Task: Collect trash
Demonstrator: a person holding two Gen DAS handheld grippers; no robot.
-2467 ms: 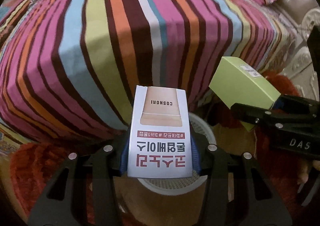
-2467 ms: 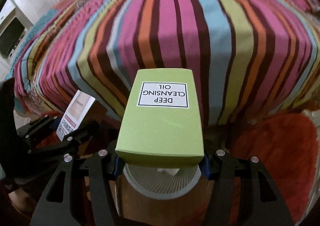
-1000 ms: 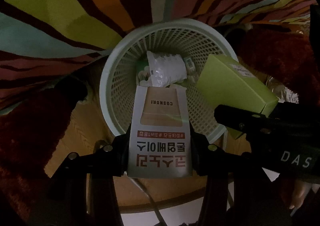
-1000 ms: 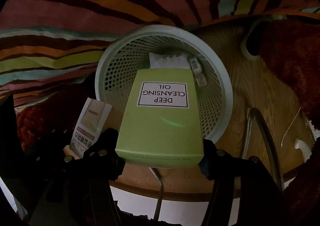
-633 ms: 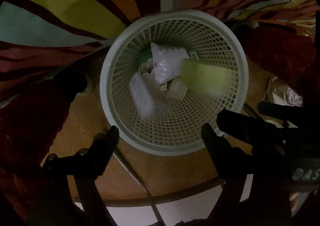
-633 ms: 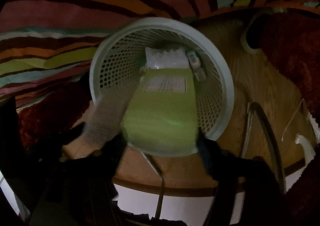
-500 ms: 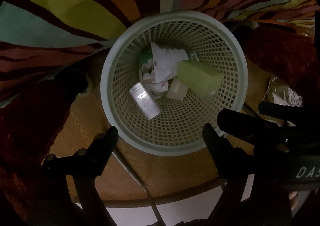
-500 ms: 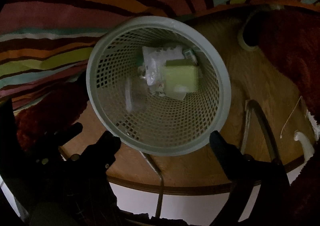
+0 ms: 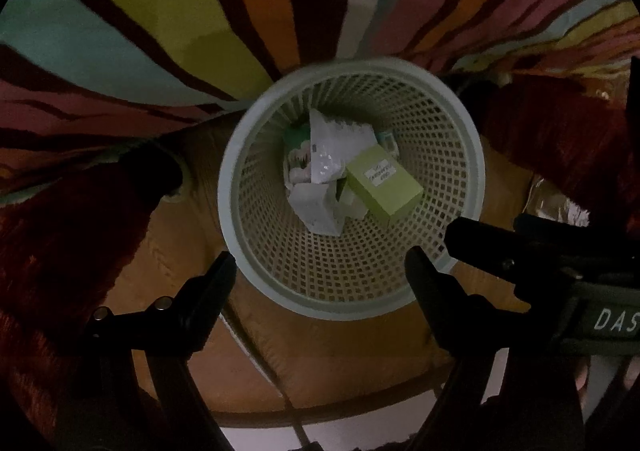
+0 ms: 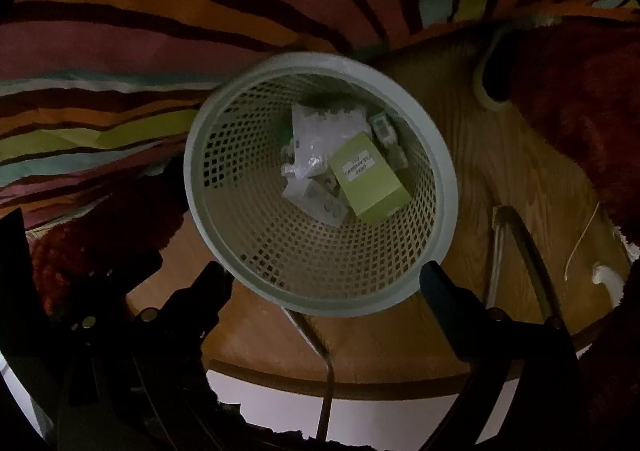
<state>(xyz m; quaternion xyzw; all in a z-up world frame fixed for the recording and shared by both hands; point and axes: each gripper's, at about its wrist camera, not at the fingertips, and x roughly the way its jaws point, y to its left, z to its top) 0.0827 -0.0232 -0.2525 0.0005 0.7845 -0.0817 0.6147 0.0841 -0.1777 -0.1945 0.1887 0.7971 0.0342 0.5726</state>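
The only writing that reads clearly is "DAS" in pale letters on the body of the right gripper (image 9: 452, 229), seen at the right edge of the left wrist view. The green box (image 9: 384, 184) carries a white label with dark print, too small and dim here to read in either view. Printed marks on the white packaging beside it cannot be made out.

The green box lies tilted at the bottom of the white mesh basket (image 9: 256, 147), label face up, leaning against a crumpled white plastic bag (image 9: 332, 149) and a white carton (image 9: 316, 207). In the right wrist view the same green box (image 10: 368, 181) sits right of centre in the basket (image 10: 200, 155), with the bag (image 10: 320, 135) above and left of it.

The left gripper (image 9: 320, 263) hangs above the near rim of the basket with its 2 black fingers spread wide and nothing between them; the box is well below and ahead of it, inside the basket. The right gripper (image 10: 324, 273) stands likewise over the near rim, its fingers wide apart and empty, the box well apart from them down in the basket.

The basket stands on a wooden floor (image 10: 472, 155), close against a bed covered in a striped spread (image 9: 200, 23), with a dark red shaggy rug (image 10: 580, 111) to the side.
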